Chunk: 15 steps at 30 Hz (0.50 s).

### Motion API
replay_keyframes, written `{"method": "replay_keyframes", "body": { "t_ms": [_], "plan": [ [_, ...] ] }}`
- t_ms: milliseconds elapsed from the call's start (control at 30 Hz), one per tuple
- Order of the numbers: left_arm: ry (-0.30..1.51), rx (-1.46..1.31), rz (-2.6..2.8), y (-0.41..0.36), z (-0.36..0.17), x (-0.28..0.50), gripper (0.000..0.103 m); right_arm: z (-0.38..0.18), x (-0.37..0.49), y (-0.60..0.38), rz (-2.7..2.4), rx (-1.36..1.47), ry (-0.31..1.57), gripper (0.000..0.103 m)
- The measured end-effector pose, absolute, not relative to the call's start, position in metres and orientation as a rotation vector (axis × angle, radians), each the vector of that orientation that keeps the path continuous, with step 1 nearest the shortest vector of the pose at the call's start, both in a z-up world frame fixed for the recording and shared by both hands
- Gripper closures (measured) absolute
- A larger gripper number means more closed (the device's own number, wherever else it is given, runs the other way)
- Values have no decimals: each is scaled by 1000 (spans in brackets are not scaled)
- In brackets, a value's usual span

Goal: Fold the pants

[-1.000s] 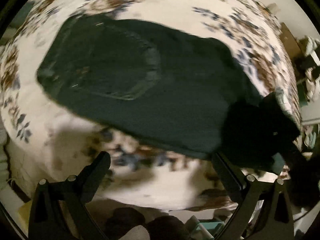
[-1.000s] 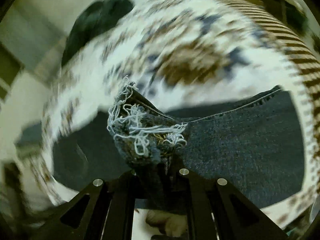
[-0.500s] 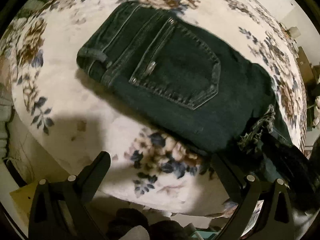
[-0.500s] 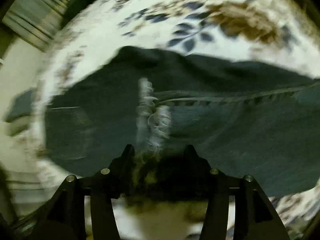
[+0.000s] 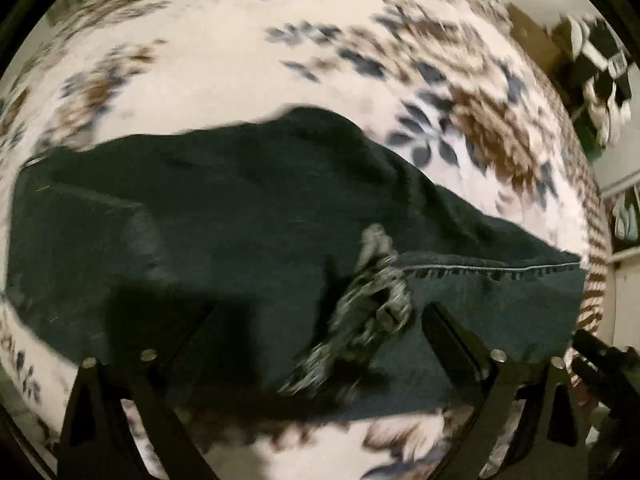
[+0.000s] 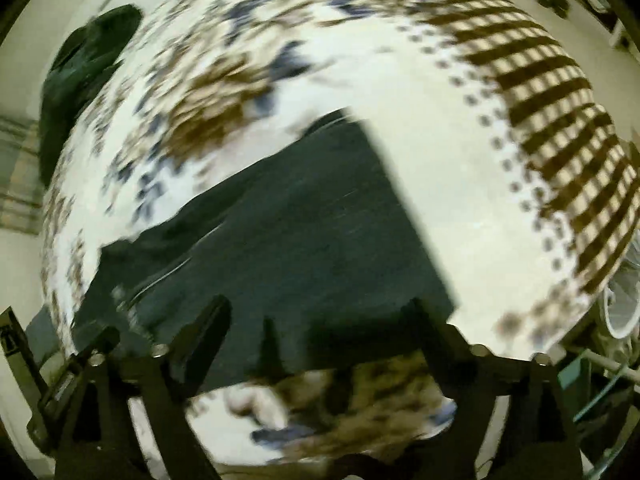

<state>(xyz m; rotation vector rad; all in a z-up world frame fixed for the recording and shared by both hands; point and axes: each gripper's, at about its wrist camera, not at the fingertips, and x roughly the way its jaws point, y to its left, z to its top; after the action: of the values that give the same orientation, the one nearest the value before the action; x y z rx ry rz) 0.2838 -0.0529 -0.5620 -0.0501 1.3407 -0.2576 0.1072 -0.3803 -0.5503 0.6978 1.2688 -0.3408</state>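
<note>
Now right gripper (image 6: 320, 312) just opened, frayed hem (image 5: 368, 312) released onto pants (image 5: 240, 220), left gripper (image 5: 316, 320) open, narrowing.

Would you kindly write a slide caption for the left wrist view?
Open left hand-held gripper above dark folded jeans, frayed hem between its fingers, on a floral bedspread.

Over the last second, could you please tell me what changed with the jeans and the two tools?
The right tool has let go: it held the frayed hem, its jaws have just been opening, and nothing is between them now. The hem lies on the folded jeans. The left tool swung over the jeans, its jaws closing slightly but open and empty. The jeans stay on the floral cover.
</note>
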Motion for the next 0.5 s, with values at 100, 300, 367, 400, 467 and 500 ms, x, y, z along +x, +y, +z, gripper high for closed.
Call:
{"method": "replay_keyframes", "body": {
  "t_ms": [100, 300, 367, 400, 467, 500],
  "plan": [
    [1349, -15, -302, -69, -575, 286, 63, -560, 116, -399, -350, 683, 1277, 6],
    [1310, -11, -192, -28, -569, 282, 101, -569, 137, -407, -350, 626, 1292, 13],
    [1349, -86, -153, 0, -575, 287, 101, -563, 143, -405, -335, 596, 1275, 47],
    [1359, -117, -148, 8, -576, 287, 101, -561, 145, -403, -333, 573, 1271, 55],
    [1357, -162, -139, 24, -569, 287, 101, -558, 150, -394, -323, 535, 1268, 62],
    [1352, -159, -140, 27, -565, 286, 100, -560, 152, -391, -302, 531, 1268, 62]
  ]
}}
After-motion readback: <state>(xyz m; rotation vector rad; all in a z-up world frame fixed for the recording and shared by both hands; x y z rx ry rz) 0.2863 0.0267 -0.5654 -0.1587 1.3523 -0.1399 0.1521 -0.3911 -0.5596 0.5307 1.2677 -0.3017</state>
